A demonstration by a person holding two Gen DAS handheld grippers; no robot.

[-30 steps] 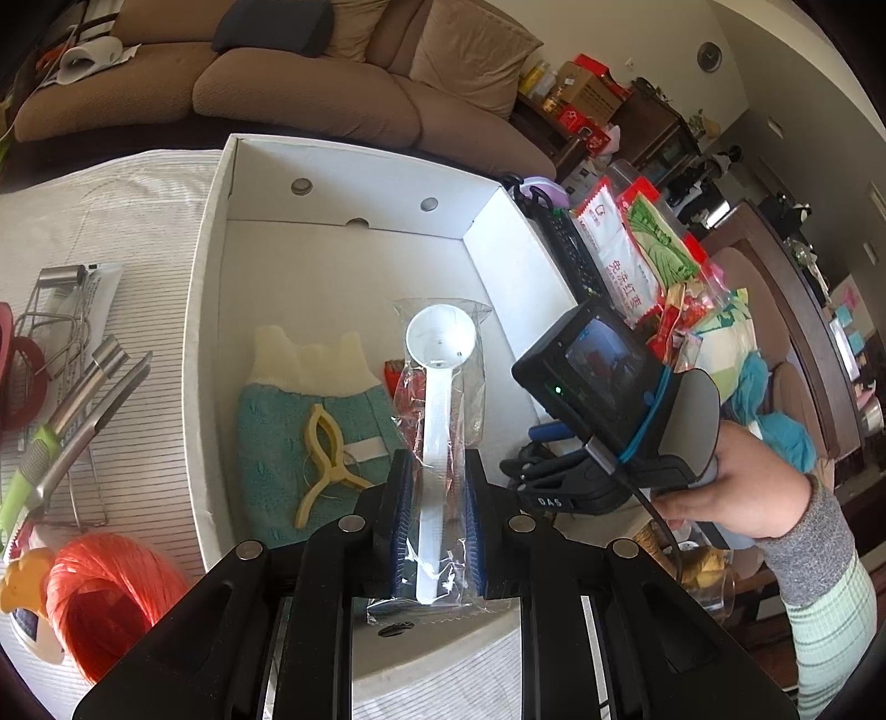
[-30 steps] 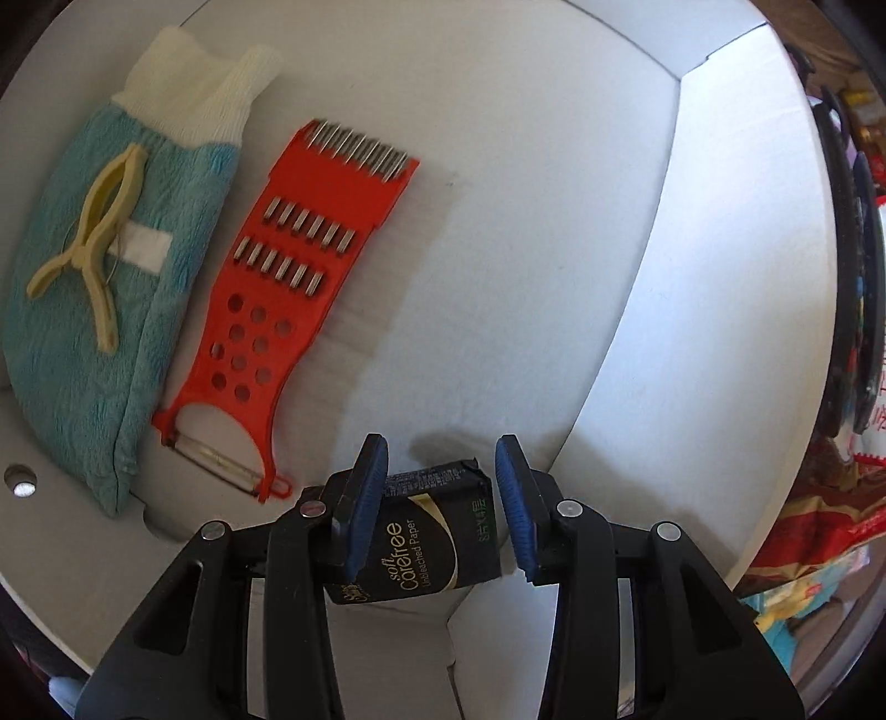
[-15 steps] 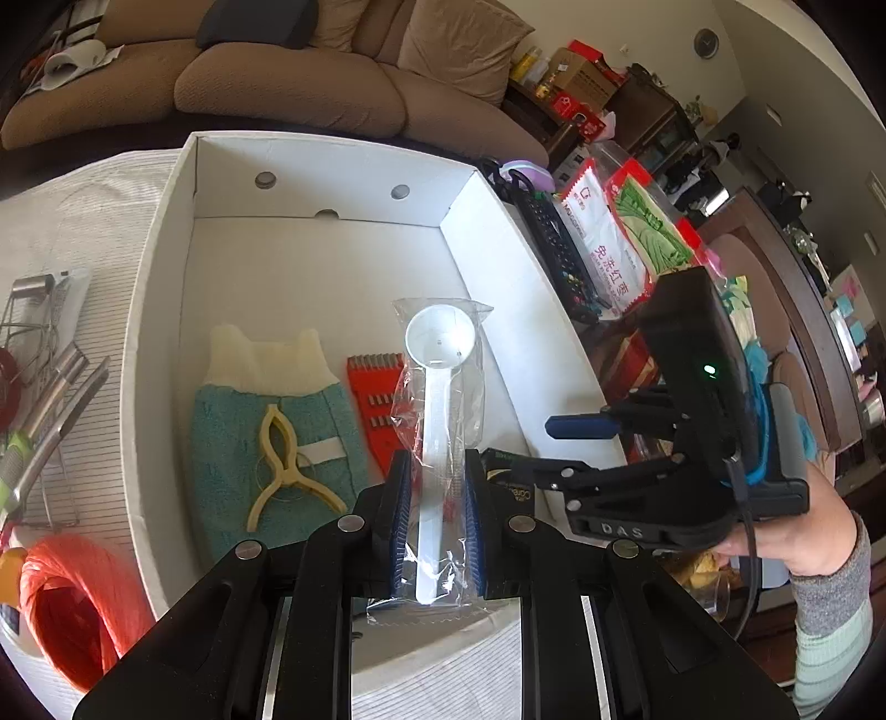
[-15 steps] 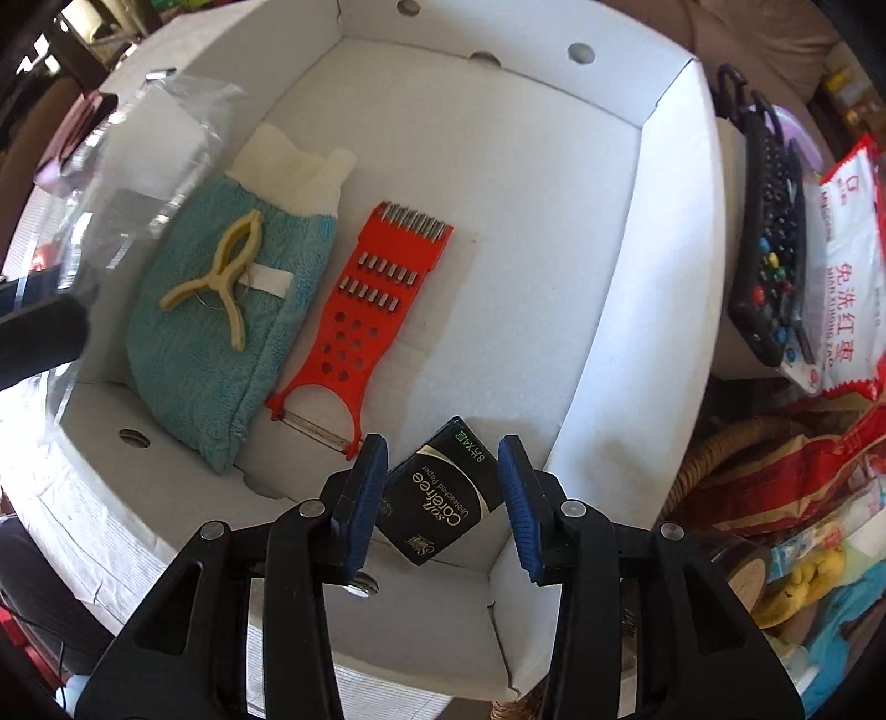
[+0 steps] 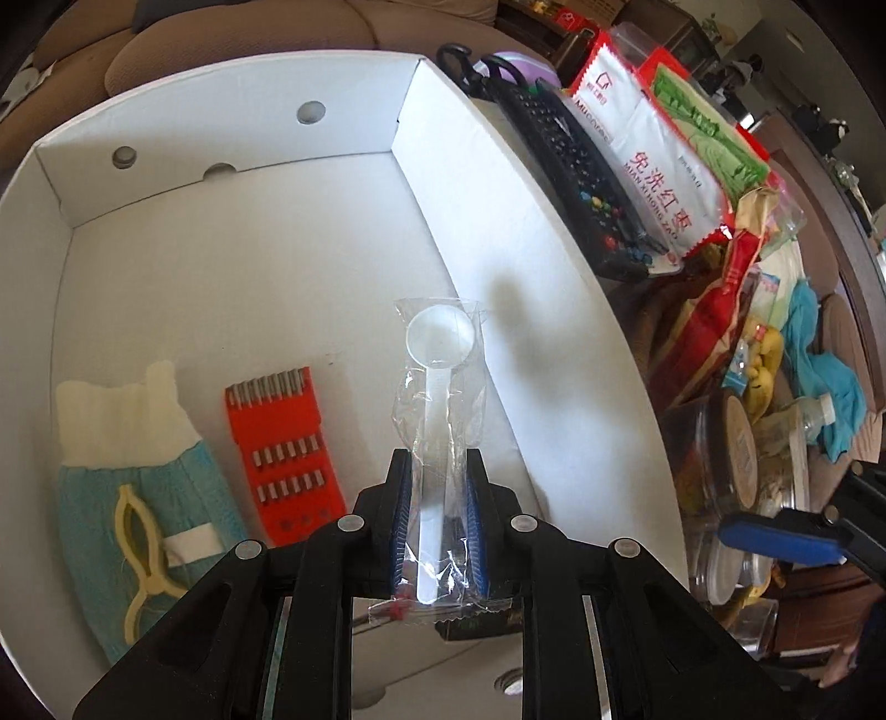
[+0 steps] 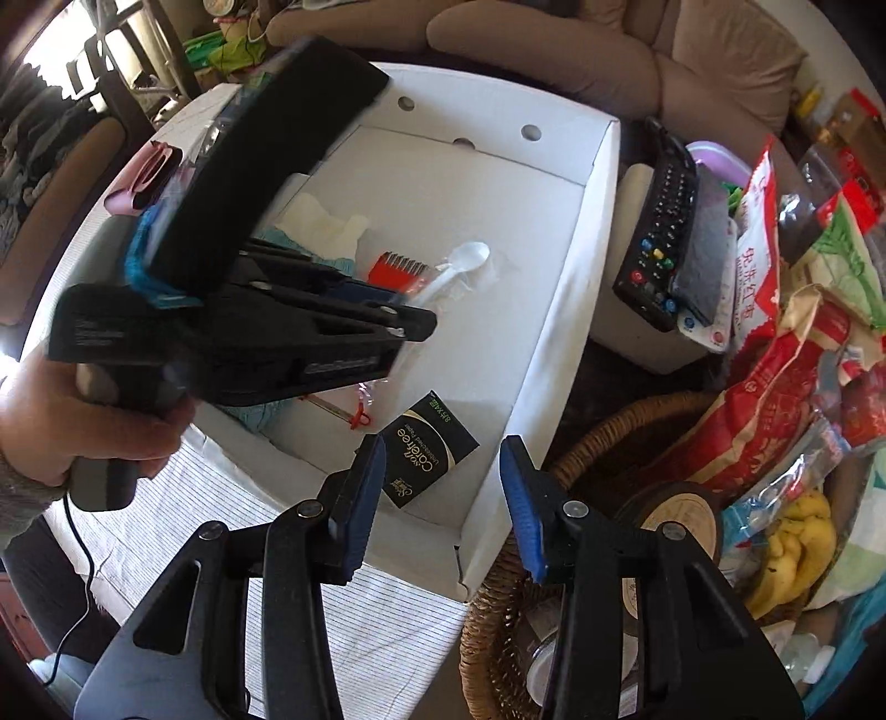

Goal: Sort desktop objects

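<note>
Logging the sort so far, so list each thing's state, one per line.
Left claw: shut on the bagged scoop, above the box.
Right claw: open, empty.
Black packet: flat in the white box.
Red grater: flat in the box.
Yellow clip: on the teal cloth.

Black tool (image 6: 440, 498) frames, silver screws, blue pads (image 6: 523, 498) — grey sleeve (image 6: 11, 487).

A lived-in home sitting room.
A brown sofa (image 6: 554, 50) with cushions stands behind the bench; a remote control (image 6: 656, 243) and snack packets (image 5: 659, 166) crowd its right edge.
</note>
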